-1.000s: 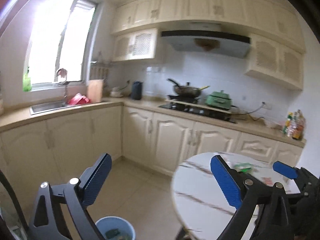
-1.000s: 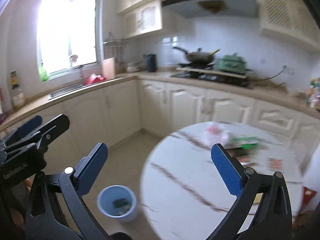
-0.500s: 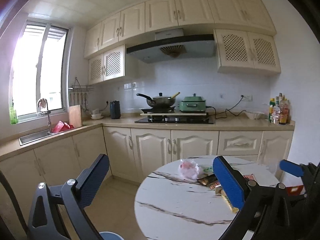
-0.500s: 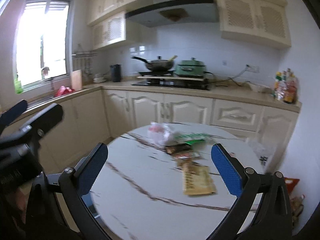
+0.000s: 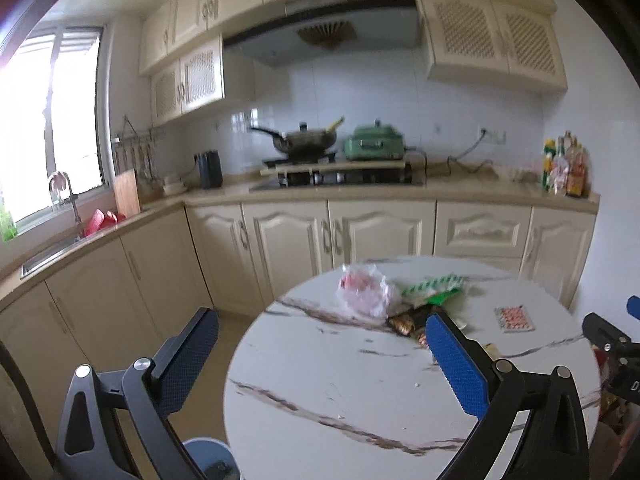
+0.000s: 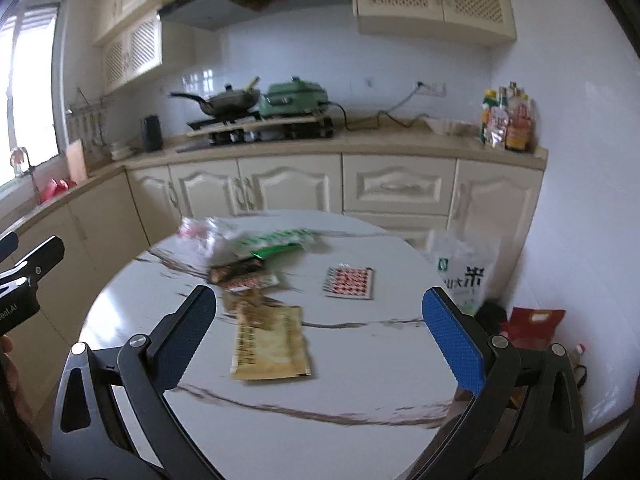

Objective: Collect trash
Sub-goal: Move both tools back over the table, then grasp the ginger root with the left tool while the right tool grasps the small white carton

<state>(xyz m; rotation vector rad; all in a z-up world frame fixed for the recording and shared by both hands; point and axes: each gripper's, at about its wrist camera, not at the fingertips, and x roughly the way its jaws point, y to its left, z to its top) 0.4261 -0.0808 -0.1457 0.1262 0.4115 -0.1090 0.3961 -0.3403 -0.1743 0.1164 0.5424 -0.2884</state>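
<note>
Trash lies on a round white marble table [image 6: 360, 380] [image 5: 320, 380]. Nearest my right gripper is a tan snack packet [image 6: 270, 344]; beyond it lie dark wrappers [image 6: 236, 272], a green-and-white wrapper [image 6: 276, 240], a crumpled clear bag [image 6: 200, 236] [image 5: 362, 290] and a red-dotted blister card [image 6: 350, 282] [image 5: 514, 319]. My right gripper [image 6: 320, 336] hangs open above the table, the tan packet between its fingers' lines, untouched. Over the table's left edge my left gripper [image 5: 320, 360] is open and empty. A light-blue bin [image 5: 210, 458] stands on the floor below it.
Cream kitchen cabinets [image 5: 380, 232] run behind the table, with a stove, wok [image 5: 306, 140] and green cooker [image 5: 374, 144] on the counter. A white rice bag [image 6: 466, 272] and a red bag [image 6: 534, 324] stand right of the table. The sink [image 5: 52, 252] is at left.
Both views have swung toward and closer to the table. The trash pile now sits nearer in the right wrist view; the bin has reappeared at the bottom of the left wrist view.
</note>
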